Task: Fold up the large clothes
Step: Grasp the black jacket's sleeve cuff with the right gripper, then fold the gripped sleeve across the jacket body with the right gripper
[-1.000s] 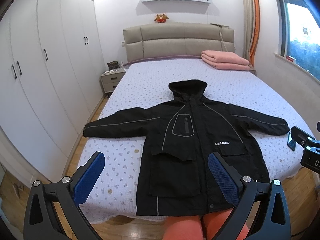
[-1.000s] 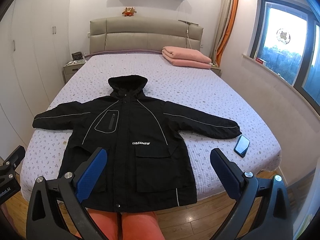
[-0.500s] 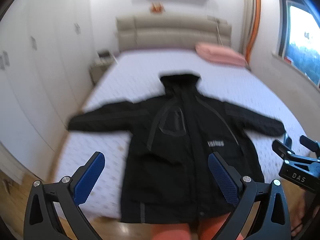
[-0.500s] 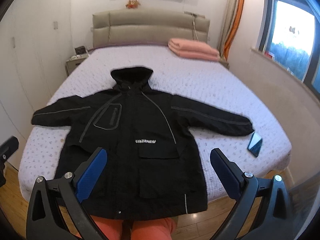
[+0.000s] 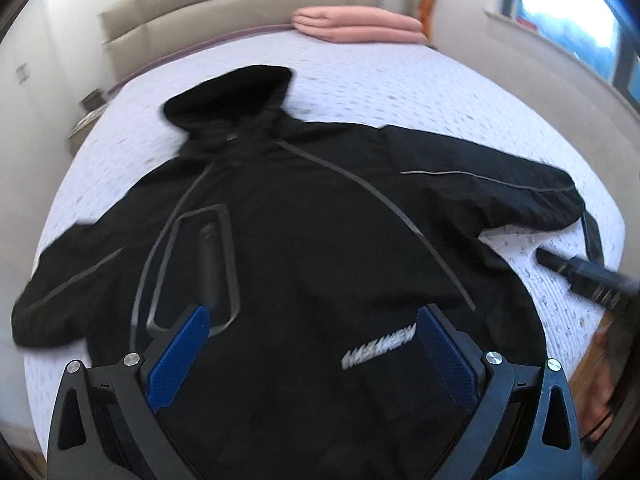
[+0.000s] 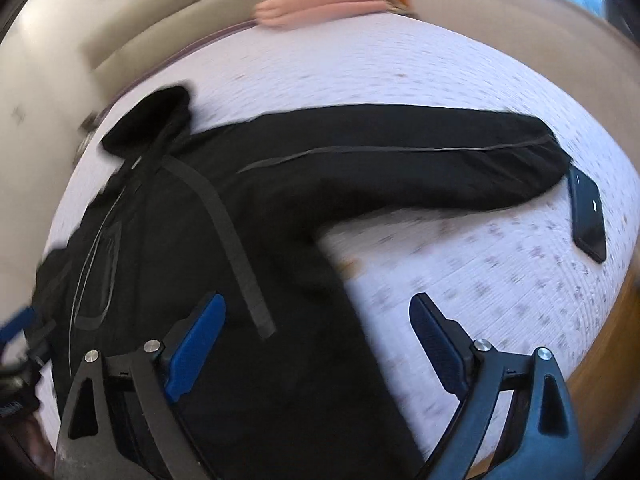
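Garment: black hooded nylon jacket [image 5: 304,240] is spread flat on the bed [image 6: 480,272].
Left gripper [image 5: 312,356]: spread wide, empty.
Right gripper [image 6: 316,344]: spread wide, empty.
Advice: sleeve cuff [image 6: 532,160] is best pinched first, clear of the phone [image 6: 586,212].

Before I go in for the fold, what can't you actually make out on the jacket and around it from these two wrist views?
- Jacket hem: hidden in both views behind the open left gripper and right gripper.
- Chest lettering: motion blur, unreadable.
- Jacket's left cuff: blurred at the left wrist view's edge.
- Phone: sharp in the right wrist view; contact with the sleeve cuff unclear.
- Pink blanket: smeared in the right wrist view.
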Demonstrator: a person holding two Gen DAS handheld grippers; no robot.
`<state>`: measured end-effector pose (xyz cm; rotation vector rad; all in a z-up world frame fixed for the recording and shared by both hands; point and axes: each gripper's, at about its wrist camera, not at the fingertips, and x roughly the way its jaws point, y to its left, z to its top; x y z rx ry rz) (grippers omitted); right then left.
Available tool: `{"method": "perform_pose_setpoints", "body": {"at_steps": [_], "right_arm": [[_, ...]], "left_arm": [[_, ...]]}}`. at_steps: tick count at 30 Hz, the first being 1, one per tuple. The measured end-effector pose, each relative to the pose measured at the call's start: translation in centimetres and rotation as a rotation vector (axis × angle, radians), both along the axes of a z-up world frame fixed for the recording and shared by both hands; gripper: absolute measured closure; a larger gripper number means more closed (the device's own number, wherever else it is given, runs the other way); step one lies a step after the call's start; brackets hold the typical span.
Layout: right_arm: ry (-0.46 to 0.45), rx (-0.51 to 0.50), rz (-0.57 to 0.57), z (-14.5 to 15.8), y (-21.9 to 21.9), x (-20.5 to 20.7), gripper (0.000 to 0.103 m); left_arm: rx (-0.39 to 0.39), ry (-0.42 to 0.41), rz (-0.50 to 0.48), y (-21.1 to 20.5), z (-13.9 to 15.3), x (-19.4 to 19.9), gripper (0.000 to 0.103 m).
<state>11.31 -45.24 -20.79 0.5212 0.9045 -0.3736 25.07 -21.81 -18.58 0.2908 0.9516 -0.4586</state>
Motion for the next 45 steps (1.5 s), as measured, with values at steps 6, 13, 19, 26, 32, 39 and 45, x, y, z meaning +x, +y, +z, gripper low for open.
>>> {"method": "perform_pose_setpoints", "body": {"at_steps": [6,13,19,26,32,39,45], "right_arm": [[0.054,0.012,-0.208,0.0,-14.8,-1.0,0.013],[0.132,0.017,-0.336,-1.9,-31.3,-0.6,0.019],[0.206,0.155,-0.275,-7.3,-39.2,0.6,0.040],[0.230,0.249,-0.153,-10.9,-42.4,2.3,0.044],[0.240,0.278,-0.083,-13.0,-42.5,3.4,0.045],[0.175,0.197,-0.052,-9.4,-41.1,3.6,0.068],[0.166,0.127,-0.032,-7.4,-40.4,3.8,0.069]], "left_arm": [[0.047,0.082,-0.120,-8.4,-0.9,2.0,0.000],[0.048,0.157,-0.190,-16.9,-1.0,3.8,0.000],[0.027,0.237,-0.219,-23.4,-2.3,6.5,0.001],[0.020,0.287,-0.238,-28.6,-4.0,7.8,0.001],[0.039,0.313,-0.256,-32.2,-6.0,7.8,0.002],[0.079,0.320,-0.279,-35.3,-8.7,7.7,0.028],[0.094,0.329,-0.278,-36.2,-10.4,7.7,0.028]]}}
